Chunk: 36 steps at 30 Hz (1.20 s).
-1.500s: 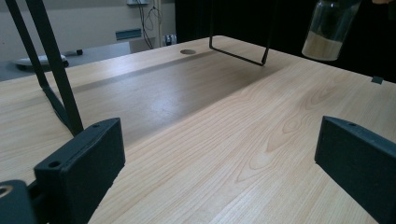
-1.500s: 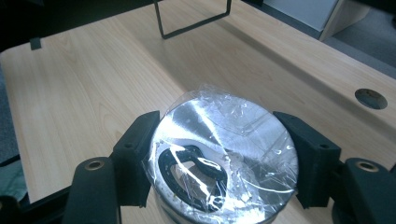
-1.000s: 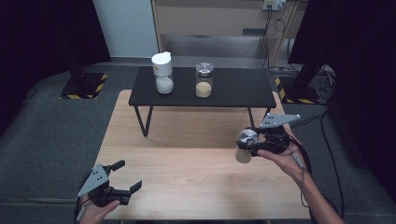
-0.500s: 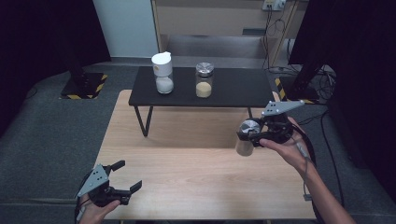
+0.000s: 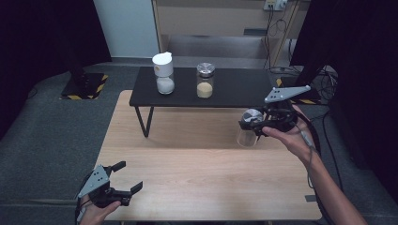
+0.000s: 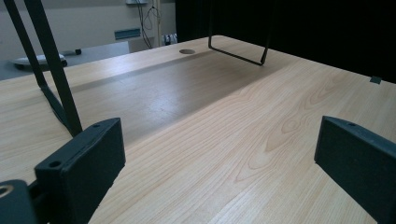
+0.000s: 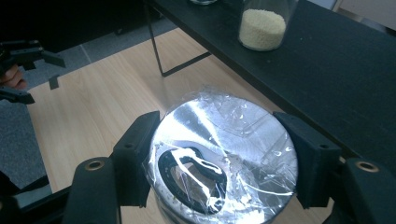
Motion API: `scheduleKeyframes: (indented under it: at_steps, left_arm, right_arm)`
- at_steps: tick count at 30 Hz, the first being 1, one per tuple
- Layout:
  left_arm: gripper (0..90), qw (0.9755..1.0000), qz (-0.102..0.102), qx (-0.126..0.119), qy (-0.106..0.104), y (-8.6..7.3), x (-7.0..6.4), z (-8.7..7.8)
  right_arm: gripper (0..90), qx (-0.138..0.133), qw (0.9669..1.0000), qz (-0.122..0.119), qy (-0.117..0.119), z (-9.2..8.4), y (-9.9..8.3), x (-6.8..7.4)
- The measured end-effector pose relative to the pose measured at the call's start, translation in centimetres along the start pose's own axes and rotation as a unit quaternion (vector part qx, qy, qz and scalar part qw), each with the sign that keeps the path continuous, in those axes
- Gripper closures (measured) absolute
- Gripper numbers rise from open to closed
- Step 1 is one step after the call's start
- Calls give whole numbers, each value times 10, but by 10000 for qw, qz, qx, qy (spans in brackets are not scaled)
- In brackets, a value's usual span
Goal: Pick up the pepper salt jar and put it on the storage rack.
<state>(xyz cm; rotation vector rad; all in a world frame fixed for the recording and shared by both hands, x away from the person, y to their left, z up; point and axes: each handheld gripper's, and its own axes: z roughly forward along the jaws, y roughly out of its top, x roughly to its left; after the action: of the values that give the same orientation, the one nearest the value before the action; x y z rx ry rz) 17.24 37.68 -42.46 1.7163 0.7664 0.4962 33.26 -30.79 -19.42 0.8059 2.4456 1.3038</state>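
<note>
A clear glass jar point(image 5: 248, 129) with a shiny silver lid point(image 7: 224, 158) hangs in the air above the wooden table point(image 5: 197, 173), at its right side near the black shelf. My right gripper point(image 5: 252, 124) is shut on it, one jaw on each side of the lid. On the black low shelf point(image 5: 234, 89) stand a jar with a white cap point(image 5: 164, 72) holding white powder and a silver-lidded jar point(image 5: 205, 80) of yellowish grains point(image 7: 262, 29). My left gripper point(image 5: 123, 179) rests at the table's near left corner, open, with bare wood point(image 6: 224, 135) between its jaws.
The shelf's thin black legs point(image 5: 143, 121) stand on the table's far half. A small round hole point(image 6: 187, 51) is in the tabletop. Grey carpet surrounds the table, and cables point(image 5: 324, 79) lie on the floor at the right.
My right gripper has lifted the jar off the table and carried it up toward the shelf's right end. The left gripper has stayed where it was.
</note>
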Motion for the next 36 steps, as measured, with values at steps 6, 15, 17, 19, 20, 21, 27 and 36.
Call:
scheduleKeyframes:
  at_steps: [6,15,17,19,20,21,27,36]
  left_arm:
    - [8,10000,22,20,-30,0,0,1]
    - [8,10000,21,19,-34,0,1,0]
    - [8,10000,16,13,-29,0,1,0]
    - [8,10000,22,15,-29,0,0,0]
    - [8,10000,24,16,-30,0,0,0]
    - [8,10000,24,15,-31,0,0,0]
    - [8,10000,18,9,-26,0,0,0]
    - [8,10000,15,9,-29,0,1,0]
  right_arm:
    - [354,11,10000,34,-38,-2,9,-3]
    - [355,-46,9999,46,-99,-4,19,-6]
    - [355,-57,9999,43,-127,-5,22,-6]
    - [355,-62,9999,43,-144,-5,25,-6]
    - [355,-65,9999,48,-153,-5,26,-7]
    - [355,-66,9998,49,-159,-5,27,-7]
    - [355,-95,9996,85,-243,-3,33,-9]
    - [355,-132,9992,136,-363,2,43,-13]
